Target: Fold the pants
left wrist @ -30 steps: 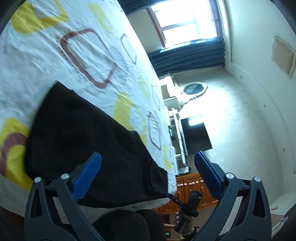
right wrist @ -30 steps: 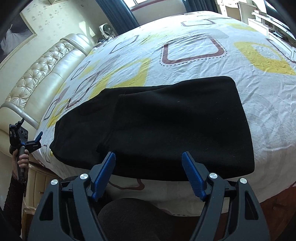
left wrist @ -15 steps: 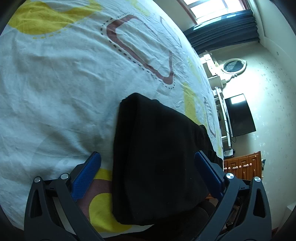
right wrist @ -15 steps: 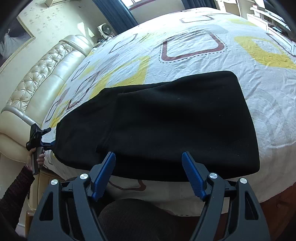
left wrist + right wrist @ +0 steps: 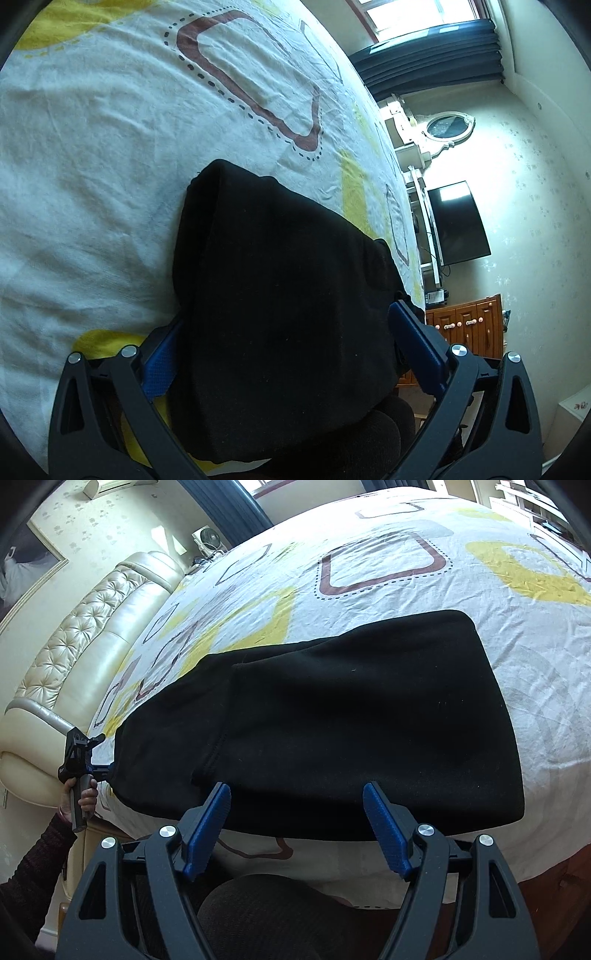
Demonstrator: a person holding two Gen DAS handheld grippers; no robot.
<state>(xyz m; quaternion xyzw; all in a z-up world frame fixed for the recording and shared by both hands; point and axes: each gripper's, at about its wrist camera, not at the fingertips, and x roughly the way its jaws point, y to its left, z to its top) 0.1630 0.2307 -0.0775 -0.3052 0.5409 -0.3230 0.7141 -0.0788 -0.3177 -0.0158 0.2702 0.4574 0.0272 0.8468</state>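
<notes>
While its two blue-padded fingers [image 5: 413,350] stand spread wide, the left gripper [image 5: 284,350] straddles one end of the black pants [image 5: 280,295], one pad on each side of the folded cloth, with no pinch visible. From the right wrist view, this same gripper [image 5: 107,766] shows small at the far left end of the pants [image 5: 351,720], held by one hand [image 5: 83,794]; whether its tips touch the fabric I cannot tell. The right gripper [image 5: 295,827] also has its two fingers [image 5: 386,834] spread apart, hovering just at the near long edge of the pants without gripping them. One pair of pants lies folded in a long dark band across the near side of the bed sheet [image 5: 369,579], a second layer overlapping the first. The sheet is white with yellow and brown square outlines. Beyond sit one tufted cream headboard [image 5: 74,642], one wall-mounted television [image 5: 458,221], one oval mirror [image 5: 448,127] and one wooden cabinet [image 5: 469,332].
</notes>
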